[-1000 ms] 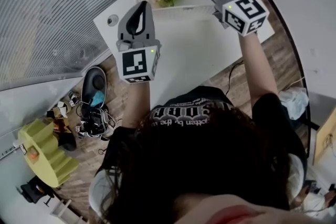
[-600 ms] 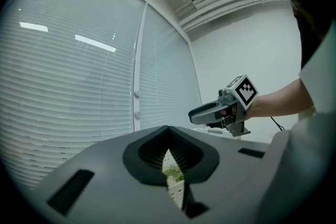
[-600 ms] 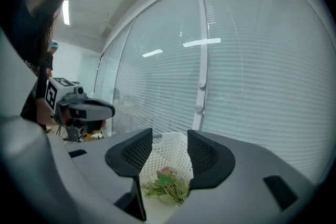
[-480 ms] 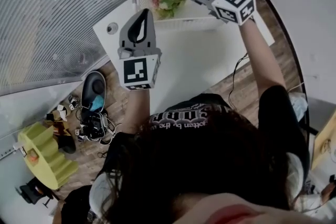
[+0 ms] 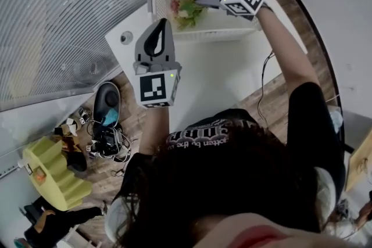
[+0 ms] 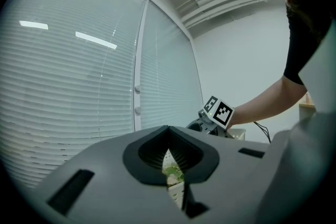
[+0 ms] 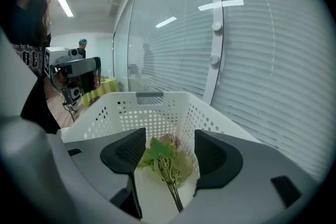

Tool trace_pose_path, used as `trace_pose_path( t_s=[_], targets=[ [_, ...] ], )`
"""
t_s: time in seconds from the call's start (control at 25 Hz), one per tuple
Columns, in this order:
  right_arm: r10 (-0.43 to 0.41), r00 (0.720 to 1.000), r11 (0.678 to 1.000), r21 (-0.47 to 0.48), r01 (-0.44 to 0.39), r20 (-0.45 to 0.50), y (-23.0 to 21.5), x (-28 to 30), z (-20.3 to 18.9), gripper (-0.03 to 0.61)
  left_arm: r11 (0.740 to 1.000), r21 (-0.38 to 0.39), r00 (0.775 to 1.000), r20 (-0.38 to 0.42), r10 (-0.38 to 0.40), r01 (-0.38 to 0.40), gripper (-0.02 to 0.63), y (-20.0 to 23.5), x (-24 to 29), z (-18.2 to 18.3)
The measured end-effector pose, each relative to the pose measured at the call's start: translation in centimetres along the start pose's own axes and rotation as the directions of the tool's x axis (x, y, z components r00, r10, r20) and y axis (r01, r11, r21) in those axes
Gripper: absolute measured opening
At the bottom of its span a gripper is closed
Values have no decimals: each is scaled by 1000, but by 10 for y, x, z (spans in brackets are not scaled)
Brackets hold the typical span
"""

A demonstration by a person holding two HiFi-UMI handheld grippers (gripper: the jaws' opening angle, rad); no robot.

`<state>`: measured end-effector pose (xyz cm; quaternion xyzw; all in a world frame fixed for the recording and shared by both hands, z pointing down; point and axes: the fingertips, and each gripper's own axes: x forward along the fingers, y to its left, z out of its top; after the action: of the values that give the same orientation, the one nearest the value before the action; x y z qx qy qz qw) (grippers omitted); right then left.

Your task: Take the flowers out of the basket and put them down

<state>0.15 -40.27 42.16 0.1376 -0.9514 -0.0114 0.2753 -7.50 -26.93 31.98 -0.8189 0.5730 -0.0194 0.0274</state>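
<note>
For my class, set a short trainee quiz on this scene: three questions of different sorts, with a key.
1. True or false: the pink-and-green bunch of flowers lies inside the white perforated plastic basket.
2. Multiple choice: the right hand-held gripper is A) shut on the stems, B) open and gripping nothing, C) out of view.
3. Short answer: what does the left hand-held gripper hold?

Key
1. True.
2. B. Its jaws have just been opening. The flowers lie ahead between them, ungripped.
3. Nothing. Its jaws are together.
</note>
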Motion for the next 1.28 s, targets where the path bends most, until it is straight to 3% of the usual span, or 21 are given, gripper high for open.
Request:
trace_pose_path(
  t_s=[0.28,0.56,1.12,1.28],
  targets=[
    [88,989,996,3,-88,-120,1,30,-39,310,1000,13,1000,5,4,-4,3,3,11,-2],
    [135,939,987,-40,-155,-317,4,52,-85,311,1000,-2,1000,-23,9,-9,3,5,15,-7],
    [125,868,978,-85,-188,-480,9,66,-129,308,1000,10,999,-27,29,-29,3,10,14,-10],
    [124,848,980,-72,-187,-516,10,63,-138,234,1000,2,999,-33,27,-27,3,11,14,-11]
  ],
)
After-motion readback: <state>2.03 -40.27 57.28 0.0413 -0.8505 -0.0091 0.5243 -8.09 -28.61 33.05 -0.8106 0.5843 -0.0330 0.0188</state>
